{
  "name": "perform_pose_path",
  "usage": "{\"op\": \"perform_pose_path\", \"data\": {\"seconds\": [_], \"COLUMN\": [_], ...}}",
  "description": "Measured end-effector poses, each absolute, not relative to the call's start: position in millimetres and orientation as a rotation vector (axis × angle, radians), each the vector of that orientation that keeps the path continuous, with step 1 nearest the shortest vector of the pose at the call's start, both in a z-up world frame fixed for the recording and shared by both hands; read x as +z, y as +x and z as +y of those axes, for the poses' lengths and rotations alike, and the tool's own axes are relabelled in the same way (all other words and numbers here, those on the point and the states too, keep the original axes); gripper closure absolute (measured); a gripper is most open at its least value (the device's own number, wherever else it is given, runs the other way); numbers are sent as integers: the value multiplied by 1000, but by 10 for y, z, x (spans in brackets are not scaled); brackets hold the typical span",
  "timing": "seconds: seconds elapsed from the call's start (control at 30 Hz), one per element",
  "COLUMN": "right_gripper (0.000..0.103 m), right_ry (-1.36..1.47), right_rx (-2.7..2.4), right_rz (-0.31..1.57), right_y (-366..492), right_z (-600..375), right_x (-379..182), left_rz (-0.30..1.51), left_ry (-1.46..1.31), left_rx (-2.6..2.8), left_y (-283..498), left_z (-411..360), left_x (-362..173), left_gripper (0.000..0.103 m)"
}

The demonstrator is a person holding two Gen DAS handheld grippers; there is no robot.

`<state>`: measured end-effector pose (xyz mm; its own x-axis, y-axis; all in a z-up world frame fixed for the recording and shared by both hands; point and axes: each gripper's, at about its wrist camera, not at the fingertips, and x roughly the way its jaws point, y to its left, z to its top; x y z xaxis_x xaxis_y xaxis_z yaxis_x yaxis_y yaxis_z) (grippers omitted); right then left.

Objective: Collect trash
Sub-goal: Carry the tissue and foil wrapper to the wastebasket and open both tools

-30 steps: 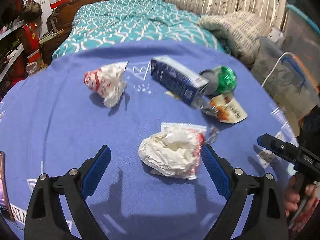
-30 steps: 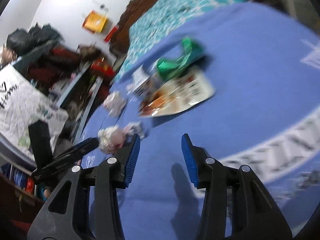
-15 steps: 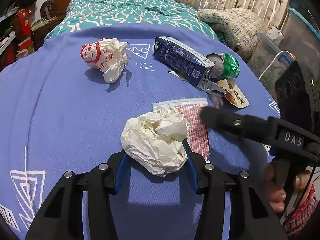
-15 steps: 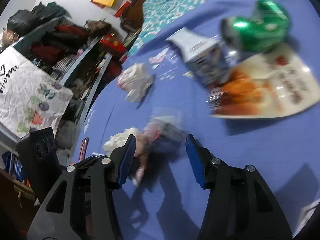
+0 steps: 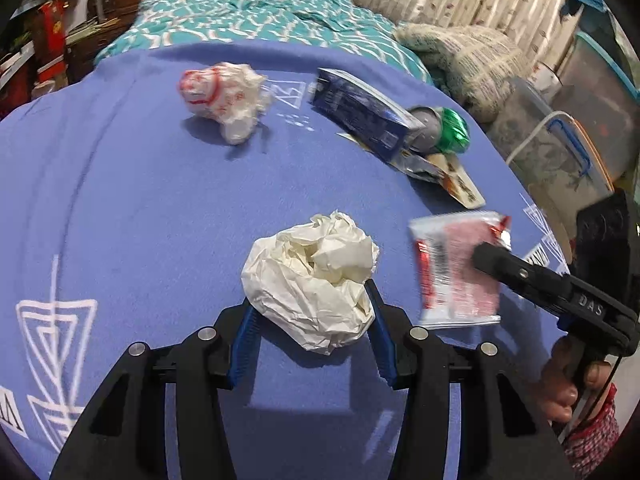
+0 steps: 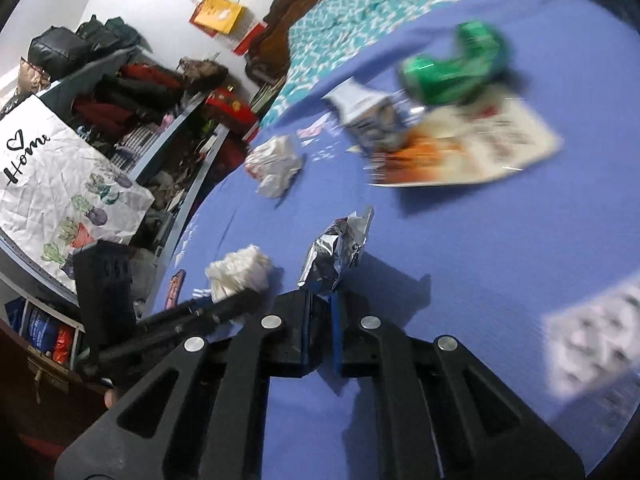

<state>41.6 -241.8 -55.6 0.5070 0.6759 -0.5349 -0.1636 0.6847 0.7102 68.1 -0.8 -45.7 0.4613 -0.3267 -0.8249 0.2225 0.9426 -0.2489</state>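
The left claw (image 5: 311, 312) is clamped on a paper wad while the right claw (image 6: 320, 320) pinches a wrapper.

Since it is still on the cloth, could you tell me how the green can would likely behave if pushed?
The green can lies on its side, so it would probably roll. Its dented body suggests it is empty and light. It rests against the blue carton, which may block it.

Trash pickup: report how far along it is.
Nothing looks binned yet; no bin shows. In hand: left gripper clamps the crumpled white paper; right gripper pinches the foil wrapper. Left on the blue cloth: red-printed wad, blue carton, green can, flat packet.
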Motion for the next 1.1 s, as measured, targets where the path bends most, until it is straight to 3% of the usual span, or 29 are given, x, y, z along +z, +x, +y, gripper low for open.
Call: {"op": "perform_pose_path", "data": {"seconds": [0.43,1.1], "right_gripper": [93,93], "right_ry": [841,839], "right_rx": [184,-58], "right_rz": [756,606], "right_y": [-276,-472], "right_z": [-4159,-5408], "right_x": [-690,-500], "left_rz": [1071,988], "left_ry": [109,340], "left_rx": [-593,-774], "left_y": [616,869], "left_z": [-1489,-3321], "left_x": [-479,-337], "left_gripper": [55,56]}}
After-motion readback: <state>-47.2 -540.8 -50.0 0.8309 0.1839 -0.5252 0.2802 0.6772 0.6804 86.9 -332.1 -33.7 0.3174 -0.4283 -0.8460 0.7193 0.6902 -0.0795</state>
